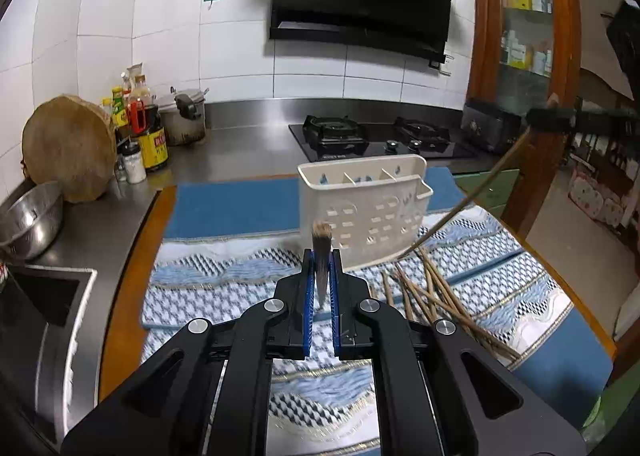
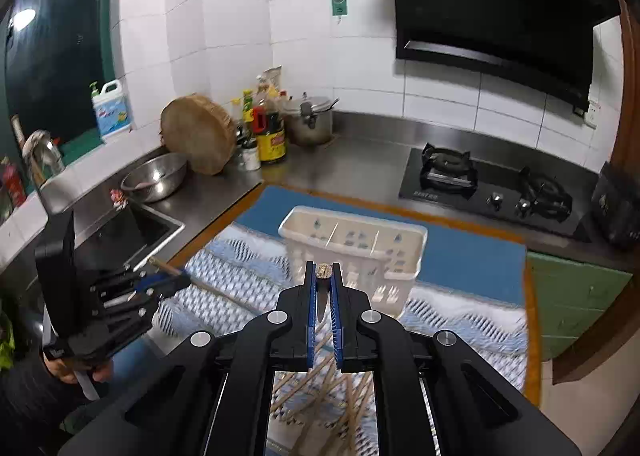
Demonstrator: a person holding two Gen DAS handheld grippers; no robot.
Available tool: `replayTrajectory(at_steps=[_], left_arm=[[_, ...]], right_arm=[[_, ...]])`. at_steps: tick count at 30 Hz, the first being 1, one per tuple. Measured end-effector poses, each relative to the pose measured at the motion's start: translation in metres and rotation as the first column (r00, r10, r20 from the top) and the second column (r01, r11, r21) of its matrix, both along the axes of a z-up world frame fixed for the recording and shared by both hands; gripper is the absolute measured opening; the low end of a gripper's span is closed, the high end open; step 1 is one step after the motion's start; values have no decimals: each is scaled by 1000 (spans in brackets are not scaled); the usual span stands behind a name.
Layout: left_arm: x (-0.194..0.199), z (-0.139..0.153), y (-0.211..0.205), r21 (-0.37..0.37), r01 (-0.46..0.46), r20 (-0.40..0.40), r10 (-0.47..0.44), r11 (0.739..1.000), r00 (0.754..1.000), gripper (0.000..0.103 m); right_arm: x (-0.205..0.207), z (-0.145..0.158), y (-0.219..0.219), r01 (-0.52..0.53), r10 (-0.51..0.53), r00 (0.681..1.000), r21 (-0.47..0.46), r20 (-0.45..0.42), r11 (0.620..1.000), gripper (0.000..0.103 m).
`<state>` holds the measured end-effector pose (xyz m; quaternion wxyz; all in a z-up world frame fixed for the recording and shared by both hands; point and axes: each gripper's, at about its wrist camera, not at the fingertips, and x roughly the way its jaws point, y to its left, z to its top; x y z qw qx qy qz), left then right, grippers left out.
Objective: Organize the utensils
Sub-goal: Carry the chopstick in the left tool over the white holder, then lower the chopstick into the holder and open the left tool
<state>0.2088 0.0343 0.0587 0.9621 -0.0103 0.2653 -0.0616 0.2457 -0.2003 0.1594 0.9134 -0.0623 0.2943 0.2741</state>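
Standing at frame centre on the patterned cloth (image 1: 224,276), the white utensil caddy (image 1: 368,211) shows only bare dividers. Left gripper (image 1: 321,256) and right gripper (image 2: 323,270) each clamp one chopstick (image 1: 321,244); loose chopsticks (image 1: 432,292) lie lower right.

both wrist views near, sharing caddy (image 1: 362,207)
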Motion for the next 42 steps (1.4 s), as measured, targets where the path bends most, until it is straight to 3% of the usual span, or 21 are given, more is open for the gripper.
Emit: replayTrajectory(at_steps=[6,10,14,19,26,31,34,42], left_arm=[[17,18,10,-20,16,-10,-16,1000,1000,6],[20,36,12,-26,28,8,-28,999,1000,6],[20,67,13,-33,40,57,-38,999,998,6],[25,113,7,-8,48,144,-47,999,988,6],[60,151,-8,-2,33,219,-32,999,975,6],[93,149,-20,-6,16,234,-14,1000,972,6],[115,137,-22,-32,8,196,-1,999,981,6],[153,91,-17,-61,-15,95,21,998,995,6]], right_arm=[[29,53,-8,52,-50,998,-41,45,998,7],[47,65,-8,99,-95,993,-63,66,993,7],[75,50,-2,130,-128,991,-98,34,987,7],[112,8,6,139,-150,987,-155,-62,978,7],[125,-26,11,134,-153,984,-189,-88,973,7],[126,-30,8,125,-143,986,-181,-86,976,7],[127,-29,6,124,-139,987,-174,-76,977,7],[115,-20,0,118,-121,992,-154,-15,981,30]])
